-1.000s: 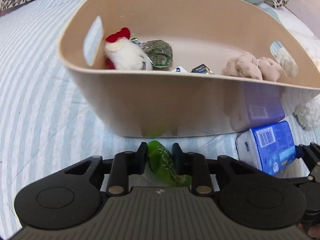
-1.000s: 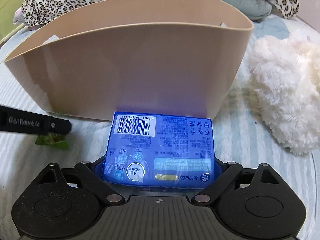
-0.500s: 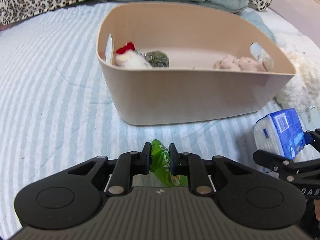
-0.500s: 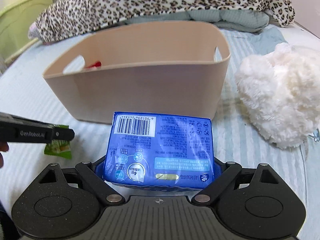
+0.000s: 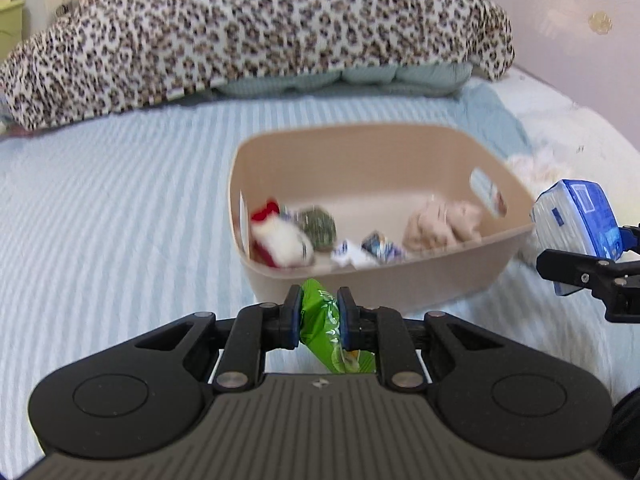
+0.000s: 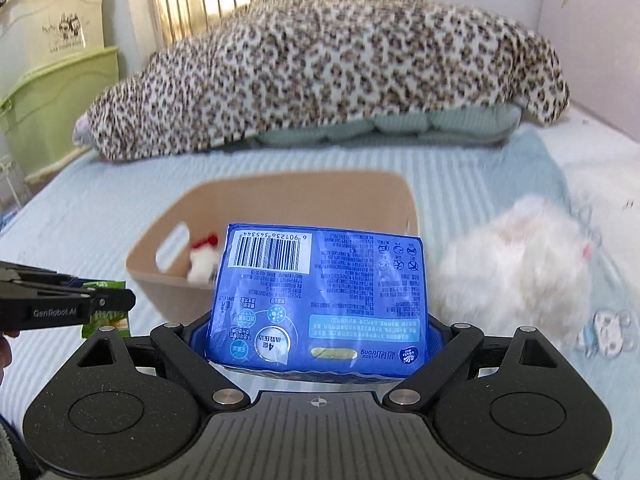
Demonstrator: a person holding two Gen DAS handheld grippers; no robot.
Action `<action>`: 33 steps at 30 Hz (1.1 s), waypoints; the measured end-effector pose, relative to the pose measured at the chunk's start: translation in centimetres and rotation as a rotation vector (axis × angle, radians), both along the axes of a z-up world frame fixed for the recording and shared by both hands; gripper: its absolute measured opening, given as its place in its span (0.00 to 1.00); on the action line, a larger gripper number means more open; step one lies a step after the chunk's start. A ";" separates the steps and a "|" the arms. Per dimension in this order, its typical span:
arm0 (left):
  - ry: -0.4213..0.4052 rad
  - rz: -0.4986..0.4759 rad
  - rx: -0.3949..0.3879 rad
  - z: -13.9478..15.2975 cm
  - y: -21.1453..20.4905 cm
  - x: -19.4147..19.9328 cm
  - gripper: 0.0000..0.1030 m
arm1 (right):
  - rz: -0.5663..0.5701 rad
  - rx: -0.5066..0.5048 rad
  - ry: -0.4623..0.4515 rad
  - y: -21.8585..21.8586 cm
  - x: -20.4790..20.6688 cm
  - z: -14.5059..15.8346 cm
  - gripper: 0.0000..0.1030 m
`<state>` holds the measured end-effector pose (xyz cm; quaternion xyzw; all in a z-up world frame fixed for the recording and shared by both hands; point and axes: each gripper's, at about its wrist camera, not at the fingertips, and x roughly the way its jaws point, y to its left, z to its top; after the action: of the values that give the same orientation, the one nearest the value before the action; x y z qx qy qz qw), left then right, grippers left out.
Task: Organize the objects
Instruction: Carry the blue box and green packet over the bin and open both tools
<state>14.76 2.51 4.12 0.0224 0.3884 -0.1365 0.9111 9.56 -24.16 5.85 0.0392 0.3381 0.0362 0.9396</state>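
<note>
Now left wrist view: left gripper (image 5: 319,312) at frame bottom centre, jaws clamped on green packet (image 5: 326,330). Beige bin (image 5: 420,280) mid-frame on striped bedsheet (image 5: 100,220), holds plush toy (image 5: 280,240) and small items, blurred. Right gripper at right edge.

Right wrist view: right gripper (image 6: 318,340) low centre, jaws wide, gripping blue pack (image 6: 320,296), which hides much of bin. White fluffy toy (image 6: 516,264) right; leopard blanket (image 6: 320,72) behind.

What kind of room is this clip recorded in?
Most likely a bedroom. The beige bin sits on a bed with a blue striped sheet, and a leopard-print blanket lies over a quilted pillow at its far end. Plastic storage drawers stand alongside.
</note>
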 end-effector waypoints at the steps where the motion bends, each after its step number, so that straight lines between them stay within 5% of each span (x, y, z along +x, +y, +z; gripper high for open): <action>1: -0.012 0.002 -0.004 0.5 -0.1 0.3 0.19 | -0.003 -0.002 -0.015 -0.1 0.4 0.5 0.89; 11: -0.070 0.006 0.014 1.9 -2.8 5.8 0.19 | -0.037 0.018 -0.096 0.0 5.5 2.7 0.89; 22: 0.027 -0.002 0.168 -4.5 -5.9 10.9 0.19 | -0.065 -0.032 0.001 1.4 11.0 -1.8 0.90; 28: 0.097 0.017 0.148 -6.1 -5.2 11.4 0.23 | -0.059 -0.051 0.056 1.2 11.6 -3.5 0.90; 30: 0.086 0.015 0.141 -5.6 -5.1 11.1 0.32 | -0.057 -0.053 0.060 0.9 11.3 -3.5 0.93; 32: 0.064 0.031 0.146 -4.8 -5.0 10.6 0.68 | -0.055 -0.056 0.053 0.7 10.8 -3.3 0.94; 33: 0.047 0.038 0.140 -4.3 -4.9 10.2 0.73 | -0.051 -0.053 0.050 0.6 10.5 -3.1 0.94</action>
<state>24.99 -2.43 -0.22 0.0757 0.4188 -0.0922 0.9002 20.05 -23.58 2.76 0.0239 0.3610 0.0020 0.9323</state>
